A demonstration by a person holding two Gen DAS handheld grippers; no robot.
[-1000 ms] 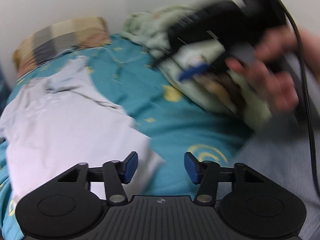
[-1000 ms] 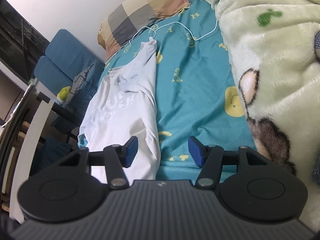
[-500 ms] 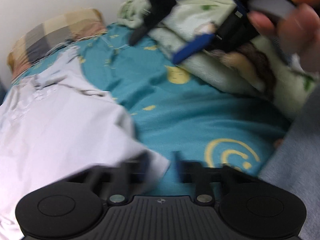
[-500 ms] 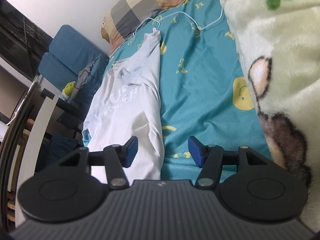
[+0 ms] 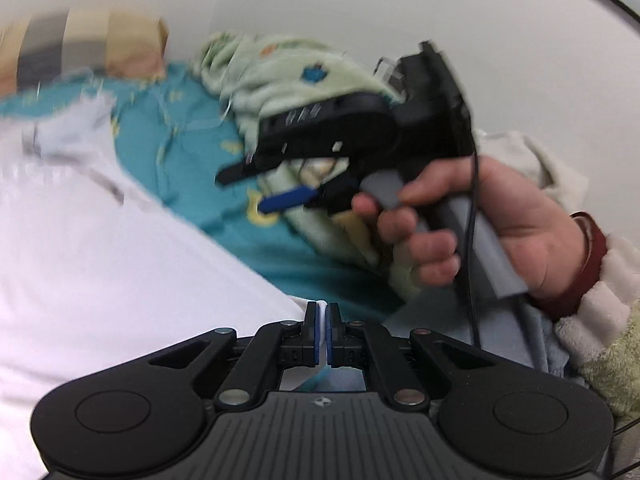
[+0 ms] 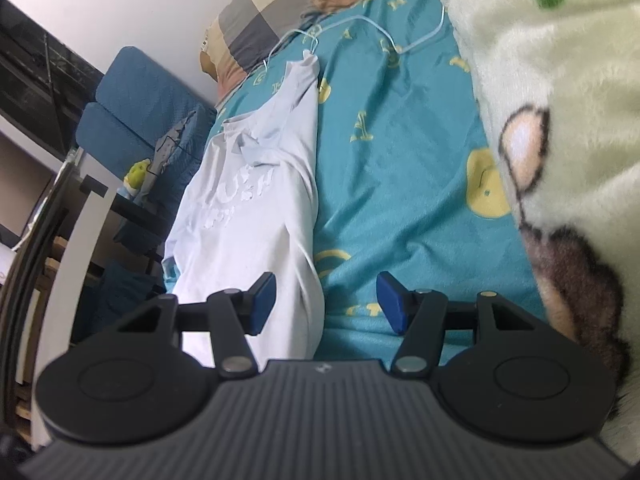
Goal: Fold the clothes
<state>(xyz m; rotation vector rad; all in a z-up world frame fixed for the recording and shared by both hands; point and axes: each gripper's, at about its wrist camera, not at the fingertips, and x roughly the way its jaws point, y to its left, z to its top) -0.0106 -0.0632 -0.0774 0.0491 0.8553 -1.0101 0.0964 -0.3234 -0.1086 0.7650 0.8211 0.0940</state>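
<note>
A white T-shirt (image 6: pixel 256 216) with raised lettering lies lengthwise on the teal bedsheet (image 6: pixel 400 168); it also fills the left of the left wrist view (image 5: pixel 120 272). My left gripper (image 5: pixel 322 320) is shut on the shirt's near hem corner. My right gripper (image 6: pixel 325 302) is open and empty, hovering over the shirt's right edge near the hem. In the left wrist view the right gripper (image 5: pixel 280 188) is held in a hand above the bed, to the right.
A pale green fleece blanket (image 6: pixel 560 100) with bear prints fills the bed's right side. A checked pillow (image 6: pixel 288 12) and a white wire hanger (image 6: pixel 360 28) lie at the far end. A blue chair (image 6: pixel 132 108) and shelving stand left of the bed.
My left gripper has closed on the shirt's hem corner and the view has swung upward. My right gripper stayed open and moved slightly forward over the bed.
</note>
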